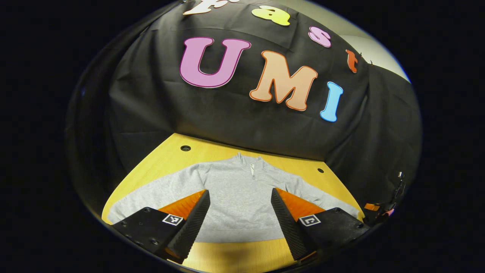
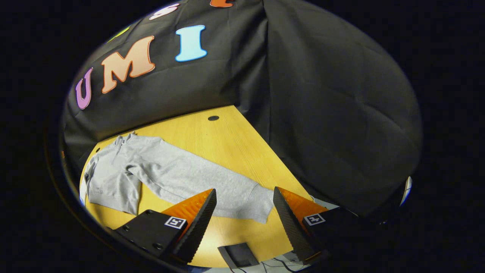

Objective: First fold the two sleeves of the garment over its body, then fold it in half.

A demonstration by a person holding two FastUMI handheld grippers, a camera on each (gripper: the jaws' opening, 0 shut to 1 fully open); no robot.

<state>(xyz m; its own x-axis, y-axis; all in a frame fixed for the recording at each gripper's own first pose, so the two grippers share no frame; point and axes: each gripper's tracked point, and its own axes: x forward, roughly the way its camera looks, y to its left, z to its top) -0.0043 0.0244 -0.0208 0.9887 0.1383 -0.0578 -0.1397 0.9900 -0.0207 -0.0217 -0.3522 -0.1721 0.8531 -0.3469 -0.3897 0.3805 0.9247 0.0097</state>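
In the left gripper view we look from above the near edge of the yellow wooden surface [image 1: 223,151], facing the wall, straight over the grey zip-neck sweatshirt [image 1: 238,197]. In the right gripper view we look obliquely along one outstretched sleeve [image 2: 197,178]. Both views share that sweatshirt.

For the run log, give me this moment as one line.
stage: start | sweatshirt: flat, sleeves unfolded | left gripper: open above body | right gripper: open near sleeve cuff
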